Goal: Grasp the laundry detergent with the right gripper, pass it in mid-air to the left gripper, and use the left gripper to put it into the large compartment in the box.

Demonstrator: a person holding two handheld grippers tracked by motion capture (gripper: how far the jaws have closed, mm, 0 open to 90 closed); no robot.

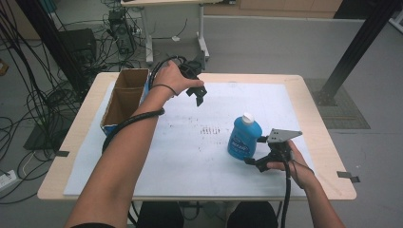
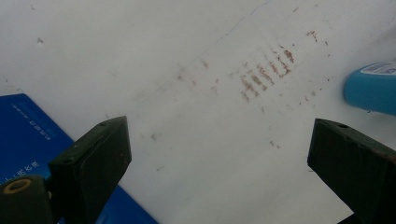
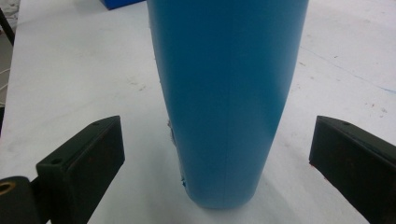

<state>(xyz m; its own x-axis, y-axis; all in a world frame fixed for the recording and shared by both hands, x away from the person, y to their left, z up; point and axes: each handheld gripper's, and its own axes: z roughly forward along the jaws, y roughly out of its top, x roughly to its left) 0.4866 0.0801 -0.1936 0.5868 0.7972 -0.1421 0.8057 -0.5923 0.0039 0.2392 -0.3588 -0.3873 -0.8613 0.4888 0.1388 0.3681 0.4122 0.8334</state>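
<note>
A smooth blue plastic bottle (image 1: 244, 138) with a white cap and a printed label is seen standing upright on the white, scuffed sheet (image 1: 190, 156) that covers the wooden counter (image 1: 323, 137), towards its right side. The bottle's rounded body is seen between the spread jaws of the right gripper (image 1: 254, 151), close in front of them; neither jaw is touching it in the right gripper view, so nothing is grasped. The left gripper (image 1: 198, 96) is held above the sheet near an open brown cardboard box (image 1: 124, 95), well apart from the bottle, its jaws wide apart and empty over faint reddish marks (image 2: 264, 72).
</note>
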